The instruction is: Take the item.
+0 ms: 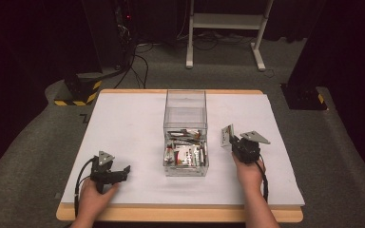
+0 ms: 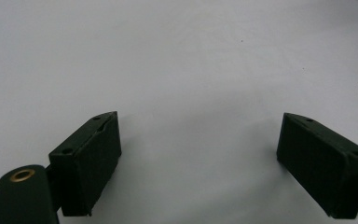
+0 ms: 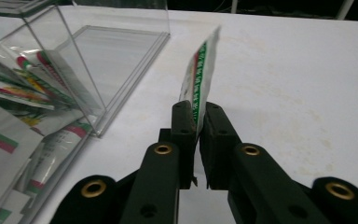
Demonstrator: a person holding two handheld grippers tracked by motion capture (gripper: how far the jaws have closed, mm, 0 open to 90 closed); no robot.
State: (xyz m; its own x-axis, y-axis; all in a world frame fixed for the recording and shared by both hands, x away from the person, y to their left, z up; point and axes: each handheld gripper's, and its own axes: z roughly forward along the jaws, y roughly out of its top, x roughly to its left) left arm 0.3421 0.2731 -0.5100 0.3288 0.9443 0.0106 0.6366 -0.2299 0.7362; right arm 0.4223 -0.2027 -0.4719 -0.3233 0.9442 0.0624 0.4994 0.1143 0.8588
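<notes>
Hands come in from the near edge of the white table [image 1: 123, 118]. The left gripper [image 1: 119, 174] rests low at the near left, jaws spread wide over bare surface, grasping nothing. The right gripper [image 3: 196, 122] sits just right of the clear box [image 1: 185, 116], jaws clenched on the lower edge of a sachet [image 3: 198, 74] that stands on edge, its long axis running up and away from the jaws. The box lies to the sachet's left, so the right hand [image 1: 249, 173] is the nearer one; a short leftward carry would probably drop it in. Inside, a heap of similar sachets [image 1: 185, 153] fills the near end, while the far end looks empty.
</notes>
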